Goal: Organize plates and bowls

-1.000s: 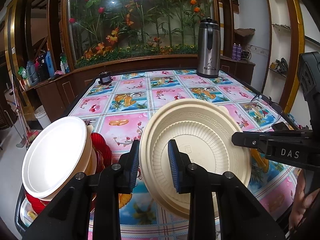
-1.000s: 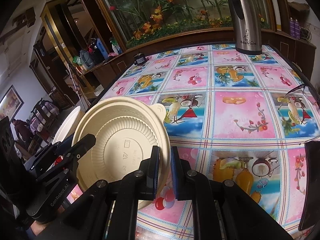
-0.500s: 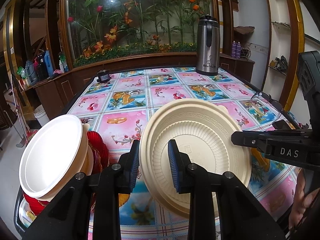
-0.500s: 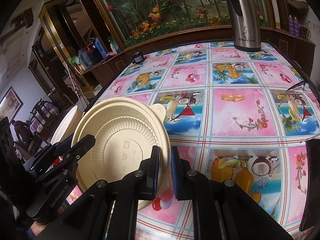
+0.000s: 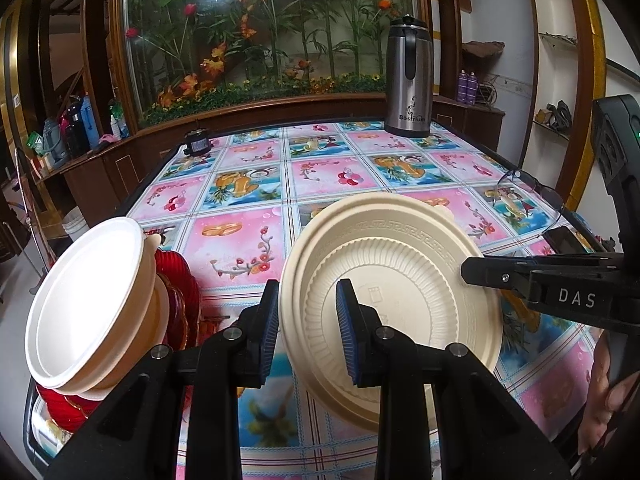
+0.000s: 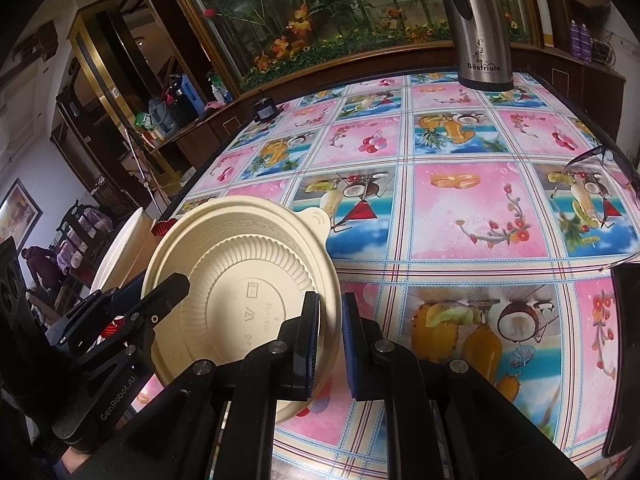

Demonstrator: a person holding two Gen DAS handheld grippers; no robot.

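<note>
Left wrist view: left tool [image 5: 307, 326] is nearly closed, pads pinching the near-left rim of the cream plate [image 5: 400, 280], held up on edge w/ its ribbed underside facing the cam. Right tool [image 5: 464, 270] comes in from the right and bites the plate's opposite rim; in the right wrist view the right tool [image 6: 330, 338] is clamped almost fully closed on that rim, left tool [image 6: 176, 282] visible on the far edge. So both tools grip one plate, lifted clear of the counter [image 5: 320, 184].

Left of the plate, well apart: white bowl [image 5: 88, 304] tilted on top of a stack w/ red dishes [image 5: 176, 280] behind, in a dark rack [image 5: 30, 416] at the counter's edge. Beyond the plate: steel flask [image 5: 409, 80], far end.

Step, prob.: mid-carry, plate on its way to the rack. Next move needs one tool to let go w/o the plate dropping, then swing it left and slot it on edge beside the stack.
</note>
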